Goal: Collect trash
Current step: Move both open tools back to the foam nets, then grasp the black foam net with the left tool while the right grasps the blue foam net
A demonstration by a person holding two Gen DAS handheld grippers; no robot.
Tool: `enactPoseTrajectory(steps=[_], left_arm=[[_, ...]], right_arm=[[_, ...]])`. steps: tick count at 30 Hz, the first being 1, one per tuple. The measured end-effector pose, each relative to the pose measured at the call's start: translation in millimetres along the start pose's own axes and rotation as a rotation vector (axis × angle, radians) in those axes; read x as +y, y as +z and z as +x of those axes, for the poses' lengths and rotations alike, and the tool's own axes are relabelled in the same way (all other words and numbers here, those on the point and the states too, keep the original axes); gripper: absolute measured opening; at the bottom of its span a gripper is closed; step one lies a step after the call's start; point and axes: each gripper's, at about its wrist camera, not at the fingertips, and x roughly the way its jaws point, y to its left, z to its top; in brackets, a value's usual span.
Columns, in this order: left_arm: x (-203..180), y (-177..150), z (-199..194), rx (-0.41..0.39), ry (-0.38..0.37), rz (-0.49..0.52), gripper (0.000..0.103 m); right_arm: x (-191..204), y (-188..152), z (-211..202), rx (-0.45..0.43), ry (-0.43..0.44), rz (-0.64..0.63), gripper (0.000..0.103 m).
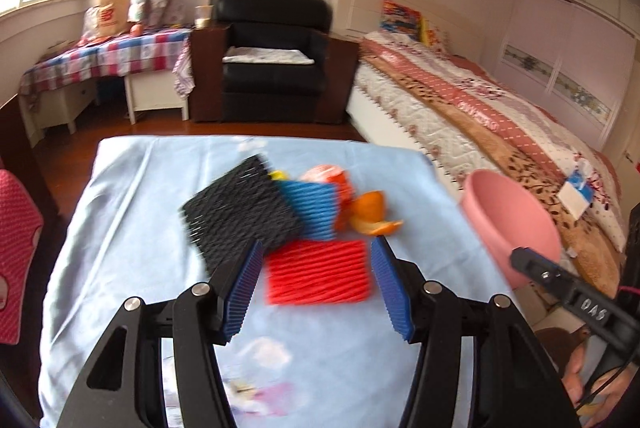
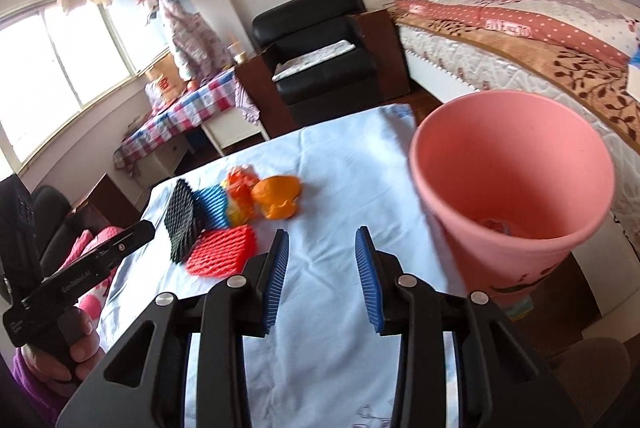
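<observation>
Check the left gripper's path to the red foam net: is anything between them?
Nothing visible blocks it. The left gripper is open and empty, with the red foam net lying flat on the cloth straight ahead. The black foam net overlaps its upper left corner only.

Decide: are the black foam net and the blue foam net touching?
Touching: the left wrist view shows the black foam net overlapping the blue foam net.
</observation>
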Motion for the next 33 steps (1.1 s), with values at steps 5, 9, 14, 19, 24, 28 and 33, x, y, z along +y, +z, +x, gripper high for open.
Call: enactPoseTrajectory(steps=[5, 9, 14, 19, 24, 28, 33], left_arm=[[25, -8, 6, 0.022, 0.032, -0.023, 0.056], [26, -4, 21, 0.038, 0.02, -0.05, 0.056], [12, 5, 49, 0.044, 0.045, -0.028, 0.056], [9, 10, 77, 0.066, 0.086, -0.008, 0.056], [19, 12, 94, 0.102, 0.094, -0.026, 0.037], [28, 10, 95, 0.116, 0.053, -0.028, 0.015], [46, 8, 80, 0.11, 0.015, -0.087, 0.008]], right_arm=[[12, -6, 12, 0.041, 0.017, -0.029, 0.035], [18, -9, 19, 0.063, 0.024, -0.046, 0.035], [21, -9, 28, 0.088, 0.033, -0.052, 0.035], [25, -4, 37, 0.11, 0.068, -0.054, 0.035], [38, 5, 48, 0.123, 0.127, -0.066, 0.035], [53, 11, 59, 0.142, 0.178, -0.073, 0.035], [74, 13, 75, 0.173, 0.233, -0.078, 0.035]])
